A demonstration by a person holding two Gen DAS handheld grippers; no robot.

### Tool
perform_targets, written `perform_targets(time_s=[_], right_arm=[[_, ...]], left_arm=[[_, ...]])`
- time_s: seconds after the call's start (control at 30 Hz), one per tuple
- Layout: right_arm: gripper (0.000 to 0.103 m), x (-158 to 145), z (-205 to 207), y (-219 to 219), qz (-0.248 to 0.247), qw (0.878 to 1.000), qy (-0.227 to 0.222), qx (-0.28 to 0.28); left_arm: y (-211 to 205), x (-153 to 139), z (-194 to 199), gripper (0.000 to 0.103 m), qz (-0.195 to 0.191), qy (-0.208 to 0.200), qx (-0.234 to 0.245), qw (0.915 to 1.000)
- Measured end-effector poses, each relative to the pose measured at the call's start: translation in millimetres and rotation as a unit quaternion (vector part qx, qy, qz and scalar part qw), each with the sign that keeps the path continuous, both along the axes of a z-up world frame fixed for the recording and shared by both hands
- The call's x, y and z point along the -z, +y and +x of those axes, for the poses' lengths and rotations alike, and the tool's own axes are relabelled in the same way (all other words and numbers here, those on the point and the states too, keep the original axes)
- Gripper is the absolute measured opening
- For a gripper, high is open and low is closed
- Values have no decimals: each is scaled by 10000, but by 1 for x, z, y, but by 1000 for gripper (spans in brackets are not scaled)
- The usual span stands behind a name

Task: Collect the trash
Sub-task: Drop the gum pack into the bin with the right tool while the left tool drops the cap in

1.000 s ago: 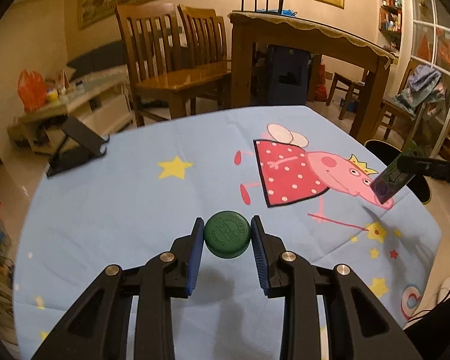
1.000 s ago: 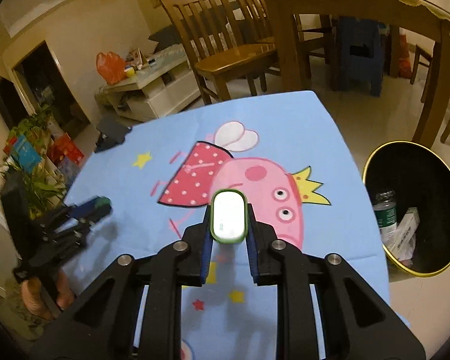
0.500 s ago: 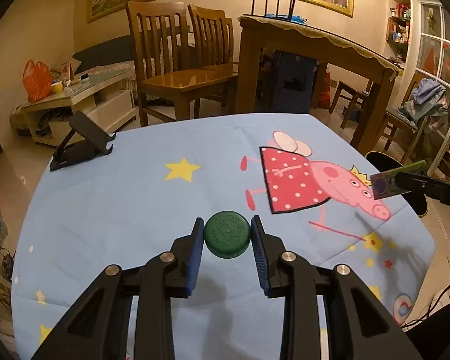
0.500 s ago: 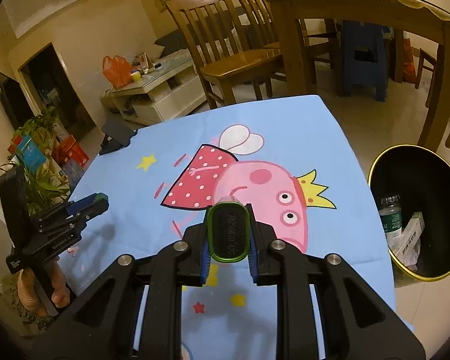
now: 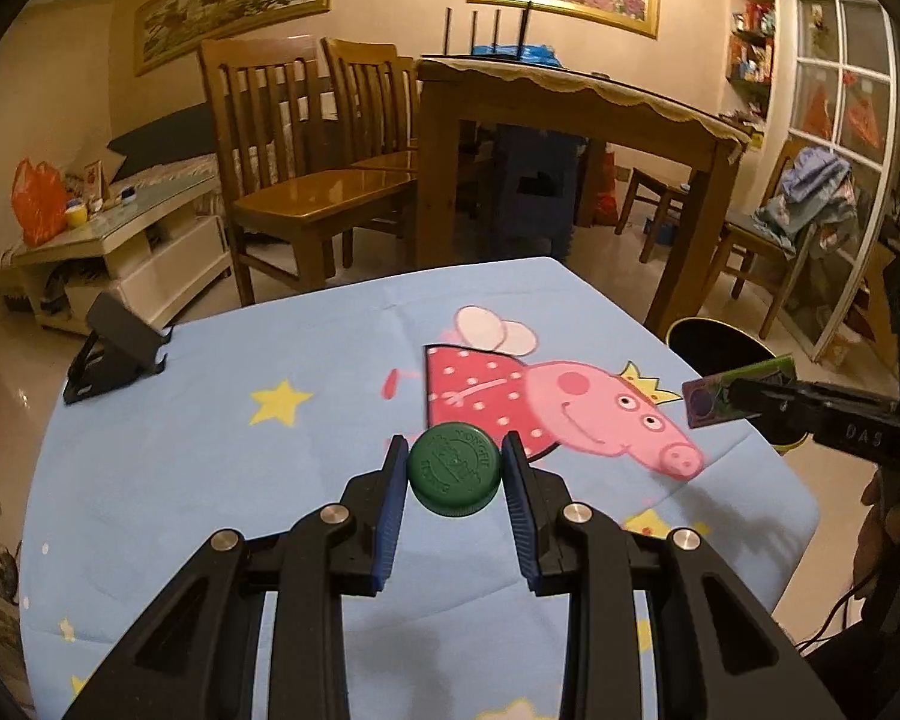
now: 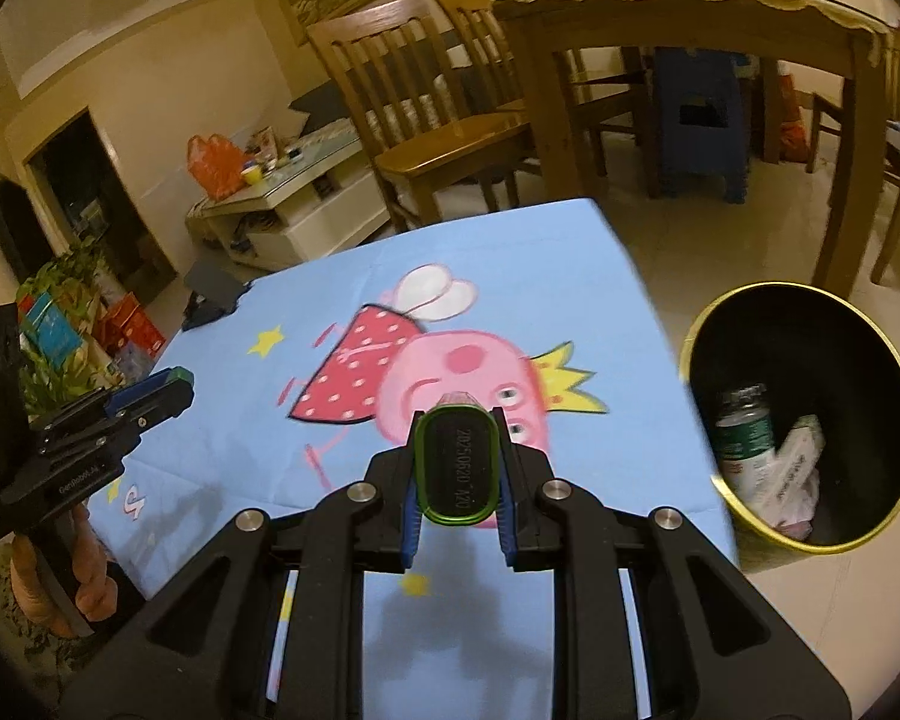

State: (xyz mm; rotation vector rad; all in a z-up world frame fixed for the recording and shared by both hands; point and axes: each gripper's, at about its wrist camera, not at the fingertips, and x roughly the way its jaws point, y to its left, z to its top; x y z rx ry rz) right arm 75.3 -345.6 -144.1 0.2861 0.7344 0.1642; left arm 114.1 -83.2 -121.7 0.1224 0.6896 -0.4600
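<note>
My left gripper point(image 5: 453, 471) is shut on a round green bottle cap point(image 5: 453, 468) and holds it above the blue cartoon tablecloth point(image 5: 210, 450). My right gripper point(image 6: 457, 462) is shut on a flat green-rimmed snack packet point(image 6: 457, 465) with a printed date on its end. In the left wrist view the packet point(image 5: 732, 399) shows at the right, held over the table's right edge. The black bin point(image 6: 810, 420) with a yellow rim stands on the floor right of the table; it holds a bottle point(image 6: 741, 426) and crumpled wrappers point(image 6: 792, 468).
A black phone stand point(image 5: 117, 351) sits at the table's far left corner. Wooden chairs point(image 5: 306, 180) and a dining table point(image 5: 570, 114) stand beyond. A low TV cabinet point(image 5: 114, 246) is at the far left. The left gripper shows in the right wrist view point(image 6: 150, 399).
My right gripper has moved right toward the bin with the packet, turning it so its dark dated end shows. My left gripper has risen slightly with the cap.
</note>
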Motion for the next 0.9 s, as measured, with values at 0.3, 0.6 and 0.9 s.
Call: perform_targets(time_s=[0.3, 0.6, 0.9], right_arm=[[20, -8, -15, -94, -72, 9925, 27, 1221], [20, -2, -10, -181, -182, 9740, 67, 2256], [71, 38, -6, -221, 274, 9662, 648, 2481]], left_arm=[[-107, -8, -3, 30, 385, -201, 541, 9976], [-204, -8, -13, 30, 578, -334, 1187, 9907], [-258, 5, -14, 30, 699, -284, 1512, 9856]])
